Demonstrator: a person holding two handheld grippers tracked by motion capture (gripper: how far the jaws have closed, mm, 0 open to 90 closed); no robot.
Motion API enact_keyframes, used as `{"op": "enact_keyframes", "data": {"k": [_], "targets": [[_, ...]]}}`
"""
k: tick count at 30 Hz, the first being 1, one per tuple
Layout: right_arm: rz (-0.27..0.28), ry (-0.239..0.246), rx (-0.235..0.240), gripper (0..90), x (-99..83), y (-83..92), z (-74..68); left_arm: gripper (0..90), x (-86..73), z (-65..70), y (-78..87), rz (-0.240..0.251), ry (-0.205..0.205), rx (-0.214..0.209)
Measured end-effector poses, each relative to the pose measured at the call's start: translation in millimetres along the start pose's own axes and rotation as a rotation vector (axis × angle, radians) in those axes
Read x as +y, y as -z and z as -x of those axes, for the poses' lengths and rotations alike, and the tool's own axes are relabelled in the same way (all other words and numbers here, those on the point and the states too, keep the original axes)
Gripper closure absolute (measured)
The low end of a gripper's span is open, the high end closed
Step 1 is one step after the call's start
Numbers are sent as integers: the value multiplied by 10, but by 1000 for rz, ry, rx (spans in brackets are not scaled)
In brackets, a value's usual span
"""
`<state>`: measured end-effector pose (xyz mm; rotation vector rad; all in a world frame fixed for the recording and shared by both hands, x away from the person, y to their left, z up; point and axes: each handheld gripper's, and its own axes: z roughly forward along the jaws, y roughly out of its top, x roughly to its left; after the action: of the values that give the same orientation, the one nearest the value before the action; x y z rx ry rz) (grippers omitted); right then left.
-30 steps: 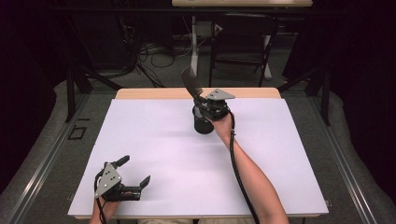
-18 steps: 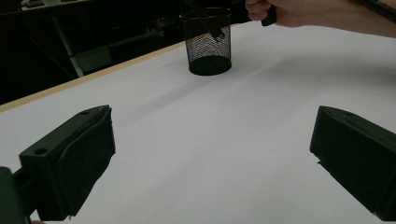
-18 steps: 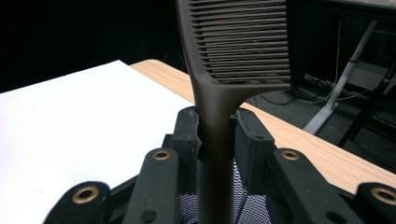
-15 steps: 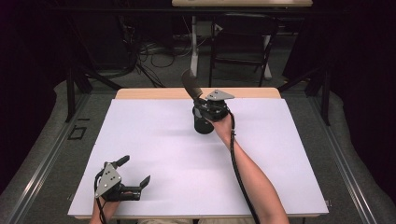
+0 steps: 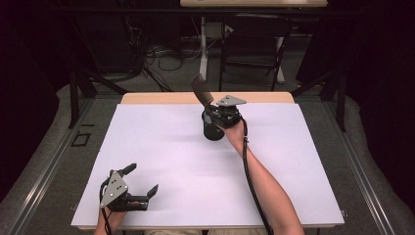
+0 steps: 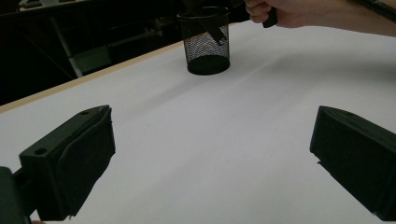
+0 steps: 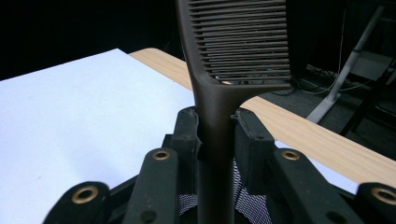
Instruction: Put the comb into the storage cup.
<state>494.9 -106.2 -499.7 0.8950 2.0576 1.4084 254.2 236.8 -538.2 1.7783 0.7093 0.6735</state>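
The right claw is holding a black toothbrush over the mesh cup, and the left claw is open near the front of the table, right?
Not quite: it is a comb, not a toothbrush; the right gripper view shows its rows of teeth. The right claw does hold it by the handle over the mesh cup, and the left claw is open near the front of the table.

comb (image 5: pixel 200 90) stands in the mesh cup (image 5: pixel 213 130) at the table's (image 5: pixel 161 147) far middle.
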Motion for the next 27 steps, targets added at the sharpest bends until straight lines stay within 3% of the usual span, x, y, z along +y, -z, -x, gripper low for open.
{"op": "enact_keyframes", "data": {"k": [19,27], "targets": [[-45,17,-24,702,-32,25,-12,1,0,-5,5,1,-1,3],[-49,8,-34,528,-16,99,0,2,1,-4,4,1,-1,4]]}}
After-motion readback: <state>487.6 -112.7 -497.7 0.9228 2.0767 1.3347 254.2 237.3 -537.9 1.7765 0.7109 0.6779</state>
